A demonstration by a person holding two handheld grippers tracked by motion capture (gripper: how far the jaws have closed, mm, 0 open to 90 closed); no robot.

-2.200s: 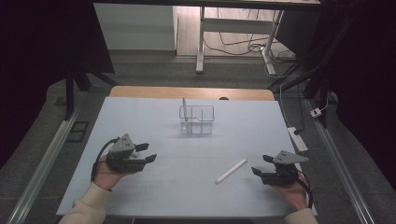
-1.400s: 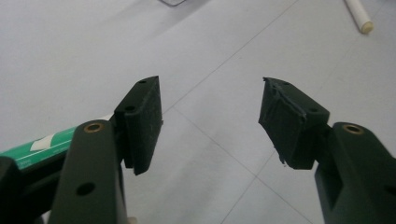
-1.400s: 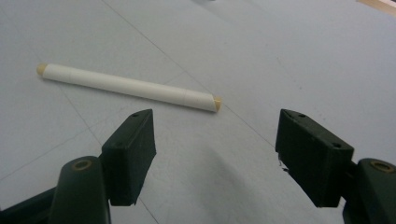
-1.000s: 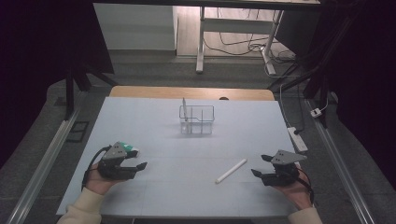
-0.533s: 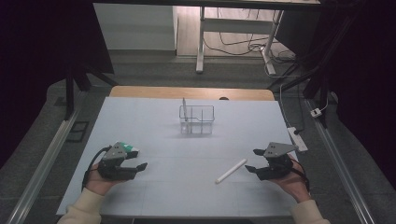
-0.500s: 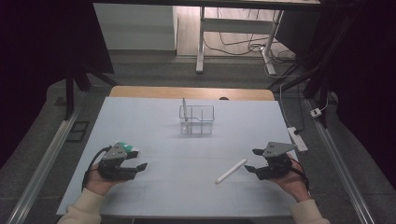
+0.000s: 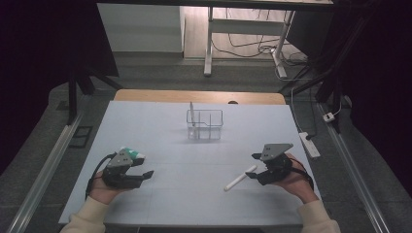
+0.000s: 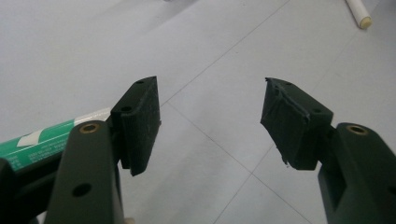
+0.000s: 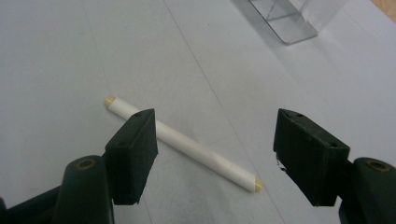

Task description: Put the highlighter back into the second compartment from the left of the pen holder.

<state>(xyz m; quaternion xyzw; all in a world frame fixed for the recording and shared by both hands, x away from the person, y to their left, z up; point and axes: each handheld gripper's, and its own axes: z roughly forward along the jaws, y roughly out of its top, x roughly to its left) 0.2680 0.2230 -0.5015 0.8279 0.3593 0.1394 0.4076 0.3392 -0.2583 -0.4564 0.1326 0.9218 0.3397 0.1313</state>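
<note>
We see the white stick [image 9: 182,144] lying on the table, just past our wide-open, empty right gripper [image 9: 215,154].

White stick [image 7: 240,177]: slim, round rod, plain white with a tan tip at each end [image 9: 181,142]. It lay flat on the pale table sheet, free of any grip, its long axis running from 8 o'clock to 2 o'clock in the high view, at 5 o'clock from the sheet's centre.
</note>
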